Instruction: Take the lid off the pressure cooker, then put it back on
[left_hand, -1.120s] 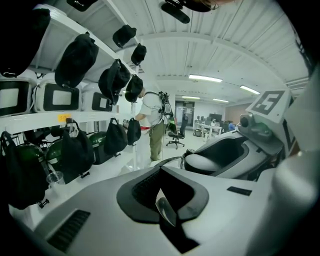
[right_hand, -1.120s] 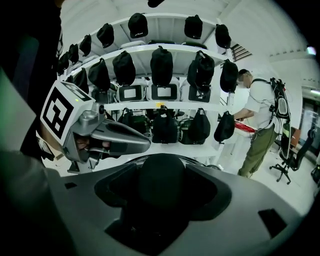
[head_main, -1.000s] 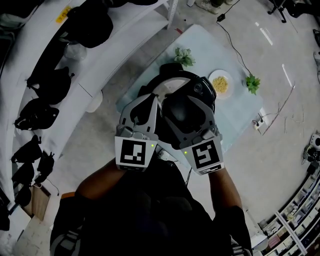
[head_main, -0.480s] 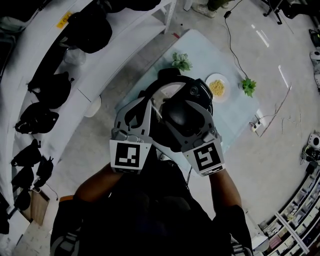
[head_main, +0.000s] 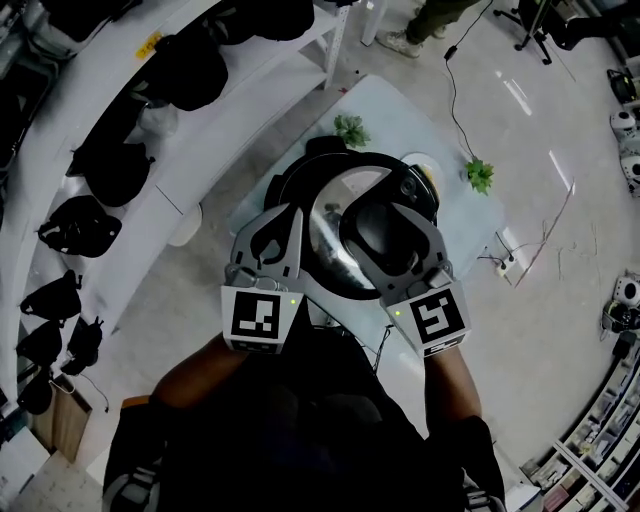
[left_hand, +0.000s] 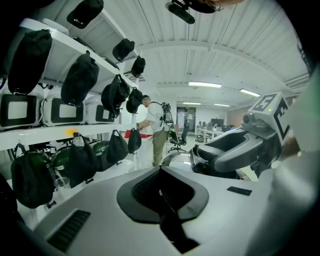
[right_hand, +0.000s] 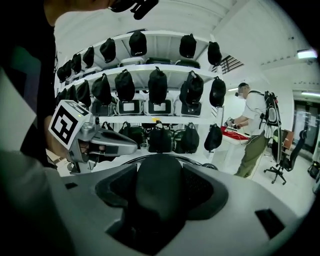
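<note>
The pressure cooker lid (head_main: 335, 240), a silver disc with a black handle (head_main: 385, 232), is held above the black cooker body (head_main: 322, 152). My right gripper (head_main: 388, 215) is shut on that handle, which fills the gap between its jaws in the right gripper view as the handle (right_hand: 160, 192). My left gripper (head_main: 280, 225) is beside the lid's left rim, its pads closed together with nothing between them (left_hand: 162, 192). The left gripper view shows the right gripper (left_hand: 235, 150) and a strip of the silver lid (left_hand: 177, 159).
The cooker stands on a pale blue table (head_main: 400, 110) with two small plants (head_main: 350, 128) (head_main: 479, 175) and a plate (head_main: 420, 165) half hidden by the lid. White shelves with black bags (head_main: 115, 170) run along the left. A person (right_hand: 252, 130) stands farther off.
The lid has come up towards the camera with the right gripper, and more of its silver surface shows. The left gripper rose alongside it.
</note>
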